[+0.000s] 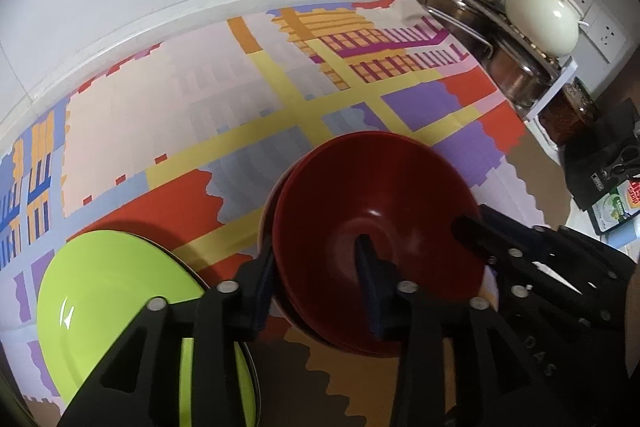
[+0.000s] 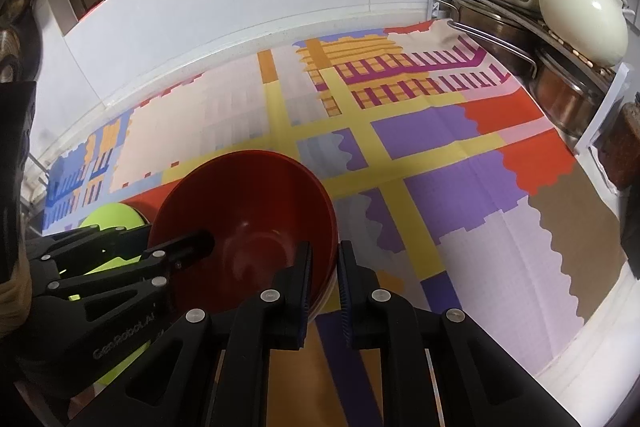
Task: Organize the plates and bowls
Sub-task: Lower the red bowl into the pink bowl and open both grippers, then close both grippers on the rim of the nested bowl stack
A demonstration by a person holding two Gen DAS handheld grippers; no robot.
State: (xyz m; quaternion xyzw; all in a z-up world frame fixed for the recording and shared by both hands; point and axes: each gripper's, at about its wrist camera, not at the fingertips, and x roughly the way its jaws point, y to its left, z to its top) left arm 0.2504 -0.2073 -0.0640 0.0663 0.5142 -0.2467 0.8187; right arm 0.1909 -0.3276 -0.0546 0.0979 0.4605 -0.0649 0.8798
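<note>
Both grippers are on the red bowls, a nested stack of at least two by the doubled rims. The left gripper is clamped across the near-left wall: one finger outside, one inside the bowl. The right gripper has its jaws straddling the right rim with only a narrow gap; the rim sits between the pads, but actual contact can't be confirmed from here, so I can't tell if it's gripping.

The stack sits tilted over the patterned tablecloth, near the front edge. Whether it's lifted or resting on the cloth is unclear.

Handling guess: looks like melamine or plastic, so light, stiff, unlikely to shatter. The finish is glossy, so expect it to be slippery. A rim pinch is the only real hold, and opposite-side grips like this should keep the stack from twisting. Risk is the inner bowl sliding out if tilted further.

Just left of the bowls: a green plate, flat on the cloth, with a dark rim showing underneath, possibly another plate.

Far right corner: a rack of pots with cream cookware on top, well apart from the work.
</note>
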